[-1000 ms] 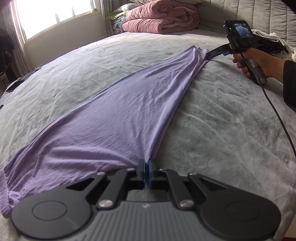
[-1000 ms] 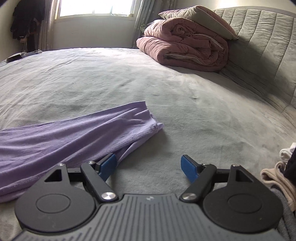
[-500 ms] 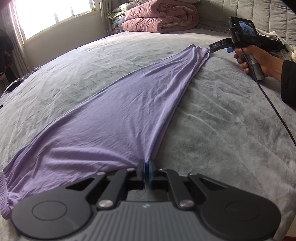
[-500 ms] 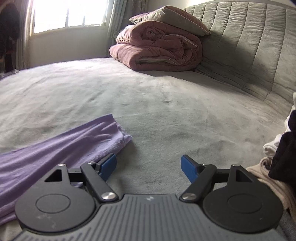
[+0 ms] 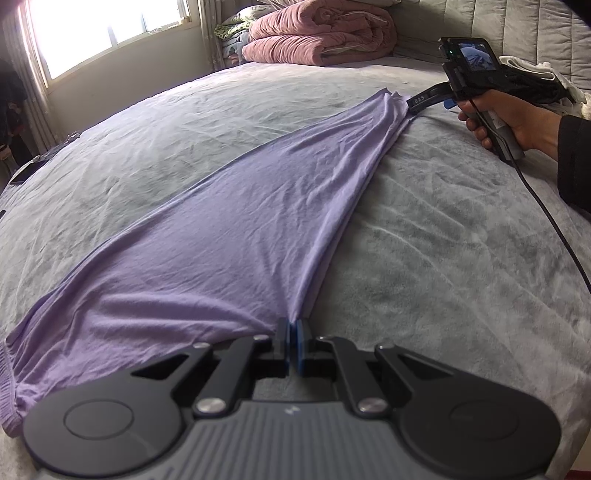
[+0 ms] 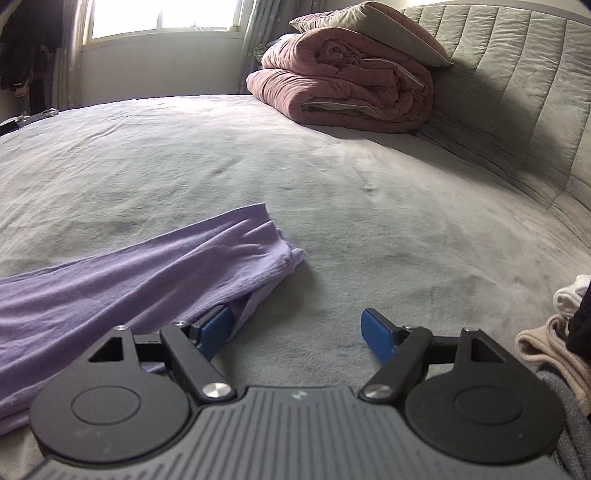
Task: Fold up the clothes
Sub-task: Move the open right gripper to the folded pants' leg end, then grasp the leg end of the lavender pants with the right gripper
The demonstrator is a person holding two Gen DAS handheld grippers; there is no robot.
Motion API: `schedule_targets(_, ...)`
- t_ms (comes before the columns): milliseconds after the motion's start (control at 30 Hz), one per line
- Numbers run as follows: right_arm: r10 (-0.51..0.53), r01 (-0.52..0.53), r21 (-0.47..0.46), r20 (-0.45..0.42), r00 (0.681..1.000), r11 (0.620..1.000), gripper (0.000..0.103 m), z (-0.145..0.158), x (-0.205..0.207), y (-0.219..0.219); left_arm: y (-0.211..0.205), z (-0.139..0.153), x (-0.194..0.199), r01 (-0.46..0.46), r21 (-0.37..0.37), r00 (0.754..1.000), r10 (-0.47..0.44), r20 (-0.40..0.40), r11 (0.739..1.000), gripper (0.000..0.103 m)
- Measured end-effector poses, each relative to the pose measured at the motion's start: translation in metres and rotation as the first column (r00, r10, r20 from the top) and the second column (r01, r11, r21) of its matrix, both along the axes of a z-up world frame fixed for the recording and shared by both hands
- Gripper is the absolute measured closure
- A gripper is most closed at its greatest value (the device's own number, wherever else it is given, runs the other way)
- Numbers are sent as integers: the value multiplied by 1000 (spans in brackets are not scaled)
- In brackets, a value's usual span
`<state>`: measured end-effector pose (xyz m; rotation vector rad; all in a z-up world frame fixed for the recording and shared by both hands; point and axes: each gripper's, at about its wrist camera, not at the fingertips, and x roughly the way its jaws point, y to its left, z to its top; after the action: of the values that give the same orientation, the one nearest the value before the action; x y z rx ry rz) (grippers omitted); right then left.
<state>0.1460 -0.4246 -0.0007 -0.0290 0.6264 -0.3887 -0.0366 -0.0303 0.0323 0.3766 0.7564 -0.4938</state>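
Lilac jersey garment (image 5: 236,236) lies stretched flat across the grey bed (image 5: 443,258), running as a long taper from a wide ribbed hem at the near left of the left wrist view to a narrow bunched end at the far right. Left gripper (image 5: 294,345) is clamped on the garment's near edge, blue pads pressed together with fabric pinched between them and creases fanning out from the pinch. Right gripper (image 6: 298,332) has its fingers (image 6: 216,325) spread wide, nothing between them; the left one sits right at the edge of the garment's narrow end (image 6: 229,254), under a lifted fold, contact unclear. In the left wrist view the same right gripper (image 5: 428,99) shows at the garment's far tip, held by a hand (image 5: 517,122) in a dark sleeve, black cable (image 5: 554,229) trailing over the bed. Narrow end is layered, top layer wrinkled, lower layer poking out at the corner. Folded pink quilt (image 6: 343,85) with a pillow (image 6: 373,29) on top sits well away at the head of the bed against the quilted grey headboard (image 6: 517,81). Small pile of white, beige and dark clothes (image 6: 554,332) at the right edge. Window (image 5: 107,33) bright at the far left.
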Motion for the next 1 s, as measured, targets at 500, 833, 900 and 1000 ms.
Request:
schedule_targets(500, -262, 262, 24, 30, 964, 965, 25, 0, 4, -42, 1, -1, 1, 3, -5, 1000, -3, -3, 1000, 100)
schedule_targets(833, -192, 148, 280, 134, 972, 948, 77, 19, -22, -48, 0, -2, 0, 2, -6, 1000, -2, 2, 1000, 100)
schedule_targets(900, -155, 108, 333, 117, 981, 937, 77, 20, -15, -46, 0, -2, 0, 2, -5, 1000, -2, 2, 1000, 100)
schedule_targets(1000, -98, 50, 412, 95, 991, 910, 65, 20, -6, -44, 1, -1, 0, 3, -7, 1000, -3, 2, 1000, 100)
